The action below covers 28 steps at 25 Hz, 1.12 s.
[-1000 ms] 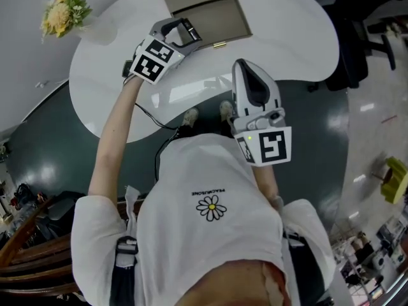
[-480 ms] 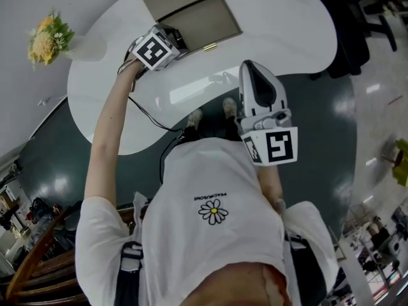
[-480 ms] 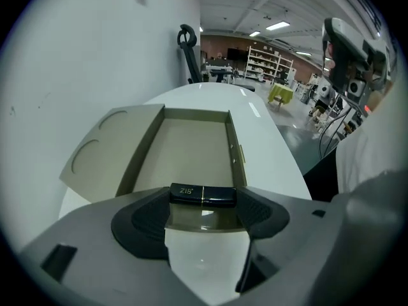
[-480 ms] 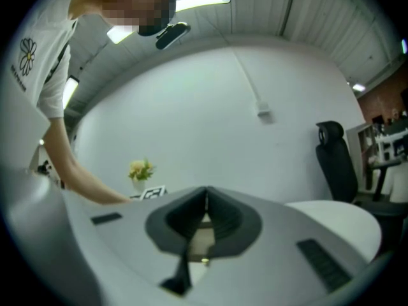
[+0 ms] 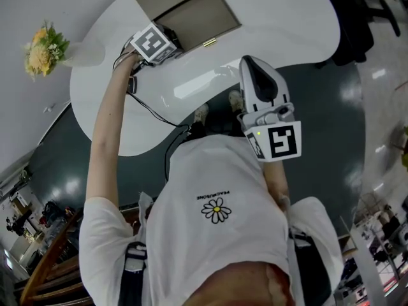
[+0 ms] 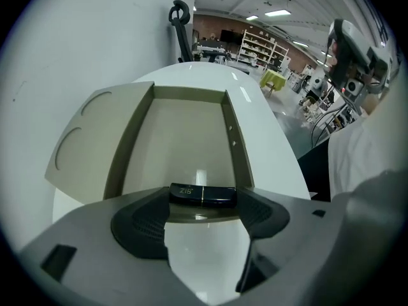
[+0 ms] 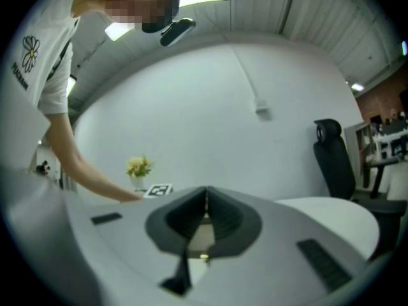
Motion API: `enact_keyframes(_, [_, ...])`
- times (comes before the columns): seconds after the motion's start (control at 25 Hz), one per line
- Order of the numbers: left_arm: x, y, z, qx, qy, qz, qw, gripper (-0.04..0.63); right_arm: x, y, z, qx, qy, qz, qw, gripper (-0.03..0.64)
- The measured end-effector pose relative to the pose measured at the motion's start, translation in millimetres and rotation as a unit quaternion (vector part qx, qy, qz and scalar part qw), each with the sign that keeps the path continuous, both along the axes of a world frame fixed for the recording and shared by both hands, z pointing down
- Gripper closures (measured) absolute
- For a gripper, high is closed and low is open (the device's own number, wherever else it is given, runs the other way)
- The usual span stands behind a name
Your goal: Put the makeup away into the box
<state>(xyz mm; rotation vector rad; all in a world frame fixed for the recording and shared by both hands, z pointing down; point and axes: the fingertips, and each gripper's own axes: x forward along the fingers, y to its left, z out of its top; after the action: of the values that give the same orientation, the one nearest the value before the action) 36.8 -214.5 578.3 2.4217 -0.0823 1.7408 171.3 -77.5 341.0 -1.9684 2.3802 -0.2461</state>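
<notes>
My left gripper [image 6: 203,196] is shut on a small black makeup case [image 6: 202,195] with pale print, held crosswise between the jaws. It hovers at the near rim of the open beige box [image 6: 182,139], whose floor shows bare. In the head view the left gripper [image 5: 167,42] sits at the box's [image 5: 197,14] front left corner, its marker cube on top. My right gripper [image 5: 258,85] hangs over the table's near edge, away from the box. In its own view the right gripper [image 7: 205,218] is shut, with nothing between the jaws.
The round white table [image 5: 268,11] carries the box, whose lid [image 6: 86,142] lies folded out to the left. A small gold piece [image 5: 209,42] lies by the box's front edge. A vase of flowers [image 5: 41,46] stands at the far left. A black office chair [image 7: 335,158] is on the right.
My left gripper has reached farther out with the black case and turned onto the box's near rim. The right gripper has hardly moved.
</notes>
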Motion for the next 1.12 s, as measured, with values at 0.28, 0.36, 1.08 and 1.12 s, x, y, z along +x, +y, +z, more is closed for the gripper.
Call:
enact_keyframes(0.28, [2,-1,2,0.013,-0.002,0.005,0.9999,0.255,4,2,-1,0.002,-0.001,0.004,1.000,0.586])
enact_keyframes(0.36, [3,0,3,0.009,0.002,0.002,1.0000,0.255,2,2,-1,0.003,0.000,0.001,1.000,0.586])
enact_keyframes(1.08, [13,-1,-115,0.019,0.293,-0.212,0.9321,0.255,-38,-1,-32,0.038,0.019,-0.055,0.998,0.586])
enact_keyframes(1.12, [11,3,-130,0.024,0.323,-0.228,0.9181,0.255,-45,-2,-35,0.042,0.021,-0.063,0.997,0.586])
